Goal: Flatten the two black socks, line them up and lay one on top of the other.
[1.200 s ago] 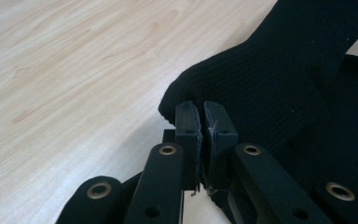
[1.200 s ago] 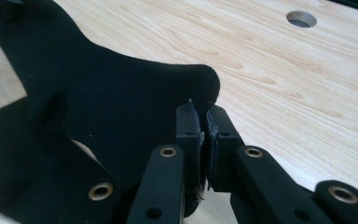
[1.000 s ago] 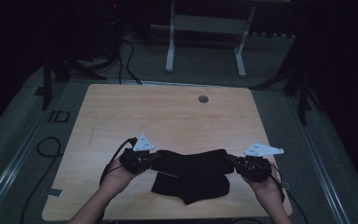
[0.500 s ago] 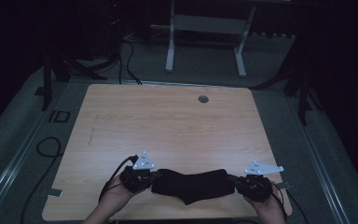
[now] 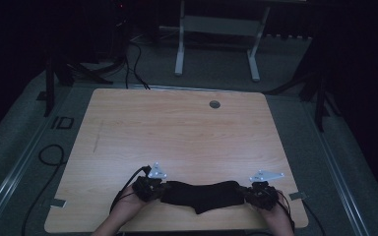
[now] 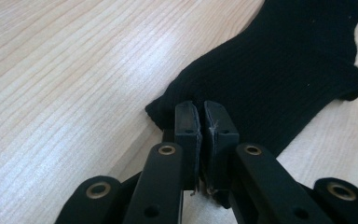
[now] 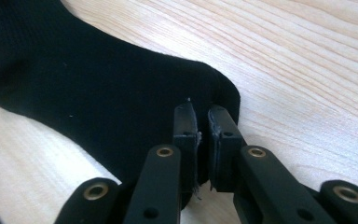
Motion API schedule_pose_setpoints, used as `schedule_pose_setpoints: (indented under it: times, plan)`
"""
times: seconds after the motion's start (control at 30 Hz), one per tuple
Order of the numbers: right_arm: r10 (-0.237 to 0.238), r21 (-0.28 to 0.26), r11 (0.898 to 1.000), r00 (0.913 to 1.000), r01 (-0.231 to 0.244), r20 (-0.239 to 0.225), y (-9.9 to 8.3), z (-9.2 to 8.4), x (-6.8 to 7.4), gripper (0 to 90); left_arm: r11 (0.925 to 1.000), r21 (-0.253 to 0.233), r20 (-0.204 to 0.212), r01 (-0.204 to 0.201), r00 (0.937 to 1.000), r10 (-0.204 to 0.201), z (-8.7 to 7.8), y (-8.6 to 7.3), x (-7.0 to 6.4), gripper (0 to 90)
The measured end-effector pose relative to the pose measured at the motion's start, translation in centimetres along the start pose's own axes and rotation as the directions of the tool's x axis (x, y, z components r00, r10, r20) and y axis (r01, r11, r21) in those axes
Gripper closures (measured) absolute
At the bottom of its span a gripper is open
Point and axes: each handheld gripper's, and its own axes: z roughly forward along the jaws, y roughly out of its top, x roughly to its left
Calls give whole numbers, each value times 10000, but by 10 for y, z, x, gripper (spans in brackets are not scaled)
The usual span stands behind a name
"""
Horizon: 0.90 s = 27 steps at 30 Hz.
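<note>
We hold a black ribbed cloth (image 5: 203, 195), stretched flat along the table's (image 5: 177, 132) near edge, left gripper (image 5: 150, 186) and right gripper (image 5: 260, 192) each clamped on an end.

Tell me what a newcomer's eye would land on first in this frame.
A black knitted cloth stretched flat near the front edge of the pale wooden table, dark against the light grain. The left gripper pinches one end and the right gripper the other, each with jaws nearly together on the fabric's edge. Farther back, a small round grey grommet sits in the tabletop.
</note>
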Motion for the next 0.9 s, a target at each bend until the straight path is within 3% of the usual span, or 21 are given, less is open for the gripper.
schedule_pose_setpoints:
  times: [0.13,0.2,0.23,0.33,0.4,0.43,0.53,0.63,0.8,0.9]
  plan:
    - [71,53,10000,10000,-71,42,-1,5,-2,803,10000,26,-87,-72,9999,72,1,0,0,853]
    - [72,30,10000,10000,-72,-2,0,5,-2,730,9999,41,-58,-136,9999,137,0,0,0,827]
    - [115,-23,9999,9999,-115,-83,1,3,-2,685,9997,-48,-175,-223,9996,222,-1,0,-1,766]
    - [195,-594,9980,9998,-195,-6,5,-10,-1,626,9990,-279,-433,-345,9985,333,-10,0,-2,623]
    - [200,-993,9949,9997,-186,127,10,-21,-1,623,9975,-687,-596,-187,9981,146,-16,1,-2,609]
    - [123,-1190,9928,9997,-96,218,12,-27,-1,668,9962,-872,-697,-90,9976,29,-20,1,-3,609]
    - [-244,-1407,9896,9991,288,333,16,-35,5,826,9923,-1195,-650,-330,9976,254,-26,3,-10,732]
    - [-615,-1085,9920,9978,638,249,16,-27,14,893,9920,-1036,-452,-723,9967,679,-21,2,-19,880]
    - [-746,-539,9958,9972,746,15,13,-9,17,894,9941,-638,-200,-872,9961,861,-7,-1,-23,898]
    - [-849,-284,9959,9962,854,187,13,-1,15,895,9948,-470,-165,-909,9958,902,0,-3,-22,899]
